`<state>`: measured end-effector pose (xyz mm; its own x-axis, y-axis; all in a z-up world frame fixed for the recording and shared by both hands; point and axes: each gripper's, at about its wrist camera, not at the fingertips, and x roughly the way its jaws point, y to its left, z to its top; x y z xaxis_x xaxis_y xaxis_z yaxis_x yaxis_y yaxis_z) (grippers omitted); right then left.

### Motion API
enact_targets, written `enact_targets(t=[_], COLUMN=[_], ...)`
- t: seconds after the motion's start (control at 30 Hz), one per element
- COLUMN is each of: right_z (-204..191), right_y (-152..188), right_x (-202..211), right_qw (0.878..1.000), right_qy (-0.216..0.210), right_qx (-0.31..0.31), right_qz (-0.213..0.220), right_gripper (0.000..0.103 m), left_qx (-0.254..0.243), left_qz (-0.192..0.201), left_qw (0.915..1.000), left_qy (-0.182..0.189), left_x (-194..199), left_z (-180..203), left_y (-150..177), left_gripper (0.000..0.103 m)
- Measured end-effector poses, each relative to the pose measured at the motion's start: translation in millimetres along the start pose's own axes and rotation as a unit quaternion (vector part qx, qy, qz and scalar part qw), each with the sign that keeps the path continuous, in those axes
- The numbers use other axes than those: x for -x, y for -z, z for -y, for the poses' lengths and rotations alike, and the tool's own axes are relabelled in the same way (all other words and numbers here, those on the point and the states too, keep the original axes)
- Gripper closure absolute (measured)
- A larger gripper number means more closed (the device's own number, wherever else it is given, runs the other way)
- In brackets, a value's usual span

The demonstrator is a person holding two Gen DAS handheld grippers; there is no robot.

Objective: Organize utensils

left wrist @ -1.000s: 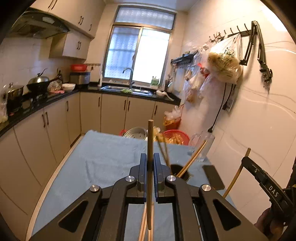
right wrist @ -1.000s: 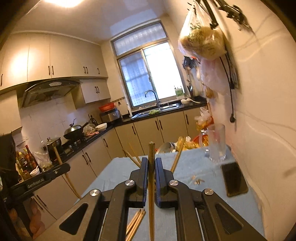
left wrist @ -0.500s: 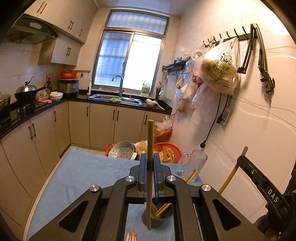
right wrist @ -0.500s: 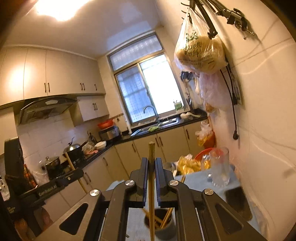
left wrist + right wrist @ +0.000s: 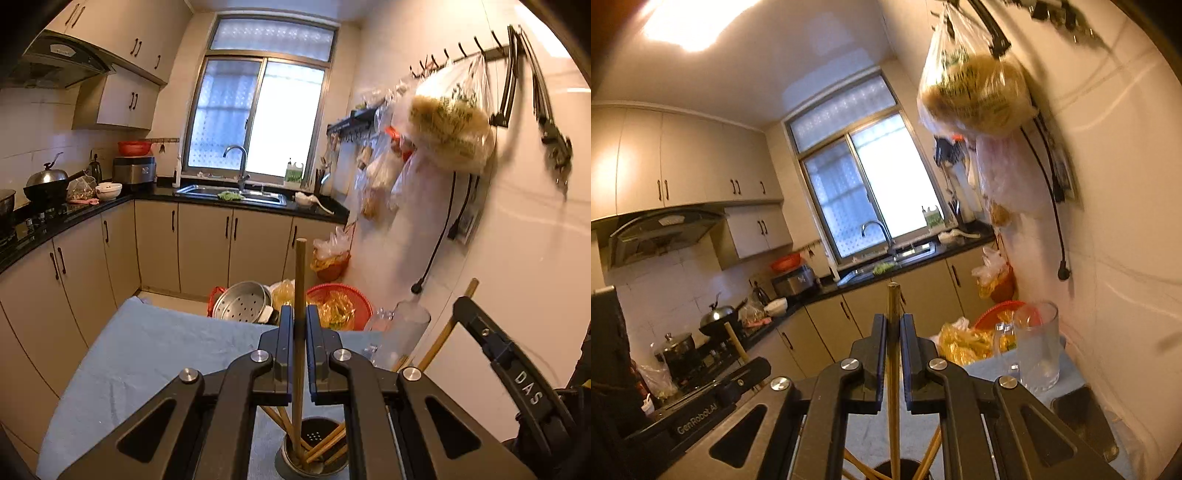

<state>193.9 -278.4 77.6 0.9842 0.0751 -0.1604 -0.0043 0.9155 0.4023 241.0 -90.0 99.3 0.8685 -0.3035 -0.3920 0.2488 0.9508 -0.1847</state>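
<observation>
My left gripper (image 5: 298, 314) is shut on an upright wooden chopstick (image 5: 299, 273); its lower end reaches into a round metal utensil holder (image 5: 314, 458) that holds several other chopsticks. My right gripper (image 5: 893, 321) is shut on another upright wooden chopstick (image 5: 894, 302), whose lower end points down into the same holder (image 5: 897, 470) at the bottom edge. The right gripper also shows at the right of the left wrist view (image 5: 491, 343), and the left gripper at the lower left of the right wrist view (image 5: 713, 391).
The holder stands on a table with a blue cloth (image 5: 147, 354). A clear glass jug (image 5: 1038, 347) and a dark phone (image 5: 1082, 417) sit by the white wall. Red basket (image 5: 340, 306) and metal steamer (image 5: 240, 302) lie beyond the table.
Both grippers have tilted upward and moved over the holder; the chopsticks' lower ends now hang into it. The loose chopsticks on the cloth have left the view.
</observation>
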Motion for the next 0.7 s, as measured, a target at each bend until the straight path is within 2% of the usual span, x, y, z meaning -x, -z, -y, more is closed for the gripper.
enact_targets(t=[0.2, 0.4, 0.47, 0.57, 0.7], right_z=[16, 24, 29, 38, 47], right_y=[23, 44, 48, 52, 55], right_x=[-15, -20, -22, -23, -24], right_qw=[0.999, 0.998, 0.997, 0.996, 0.995], right_qy=[0.001, 0.002, 0.002, -0.001, -0.006], right_qx=[-0.012, -0.015, -0.022, -0.041, -0.057], right_qz=[-0.035, -0.060, -0.069, -0.076, -0.086], right_gripper=[0.094, 0.094, 0.094, 0.091, 0.091], left_qx=[-0.009, -0.020, -0.016, -0.026, -0.021], left_qz=[-0.027, -0.045, -0.061, -0.063, -0.071], left_qw=[0.9996, 0.9988, 0.9980, 0.9977, 0.9972], left_qy=[0.010, -0.006, 0.005, -0.003, 0.013], left_x=[-12, -14, -16, -16, -9], left_z=[4, 1, -3, -2, -3], left_y=[20, 33, 37, 42, 43], left_gripper=[0.097, 0.097, 0.096, 0.096, 0.094])
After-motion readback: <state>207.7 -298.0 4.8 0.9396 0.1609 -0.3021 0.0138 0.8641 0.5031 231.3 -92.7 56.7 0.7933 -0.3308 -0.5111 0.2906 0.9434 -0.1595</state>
